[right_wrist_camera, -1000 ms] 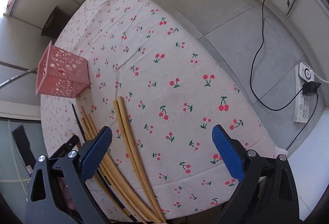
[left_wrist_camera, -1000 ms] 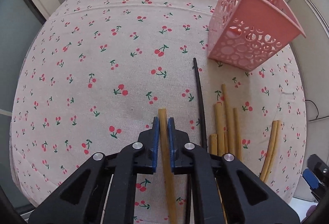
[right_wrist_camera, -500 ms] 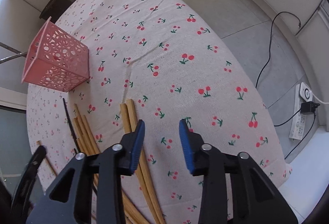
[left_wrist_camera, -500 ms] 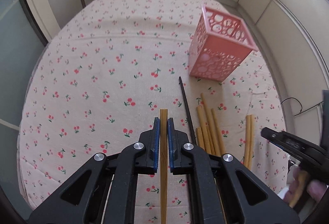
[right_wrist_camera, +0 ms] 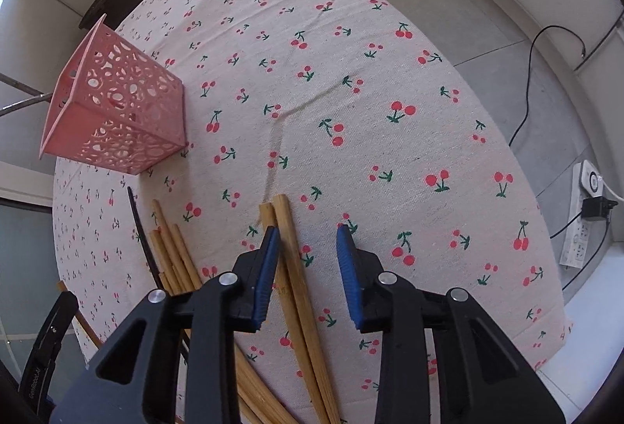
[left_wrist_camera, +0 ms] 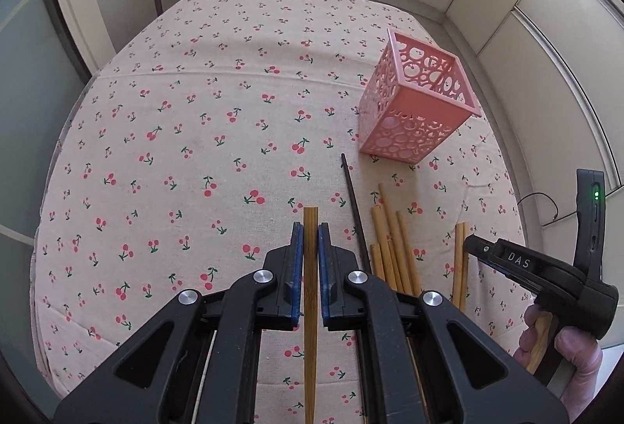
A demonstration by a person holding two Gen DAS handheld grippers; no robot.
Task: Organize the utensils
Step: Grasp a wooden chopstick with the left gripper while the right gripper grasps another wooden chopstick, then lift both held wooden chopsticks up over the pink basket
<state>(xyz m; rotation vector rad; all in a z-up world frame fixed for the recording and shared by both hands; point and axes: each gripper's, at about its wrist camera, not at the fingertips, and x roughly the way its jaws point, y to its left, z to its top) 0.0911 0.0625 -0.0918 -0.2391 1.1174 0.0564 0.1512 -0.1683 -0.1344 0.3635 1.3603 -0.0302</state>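
A: Chopstick [left_wrist_camera: 311, 268] first: where is it?

B: Clamped tight between the pads of the left gripper [left_wrist_camera: 311, 234], its blunt end poking out toward 12 o'clock above the cherry-print table [left_wrist_camera: 195, 135].

A: And the right gripper [right_wrist_camera: 308, 241]?

B: Its jaws have just been closing and stand partly apart. A bamboo pair [right_wrist_camera: 290, 268] lies in the gap by the left pad; no pinch.

A: The pink basket [left_wrist_camera: 417, 112]?

B: Upright at 1 o'clock in the left view, beyond a black chopstick [left_wrist_camera: 355, 209] and the loose bamboo chopsticks [left_wrist_camera: 394, 241].
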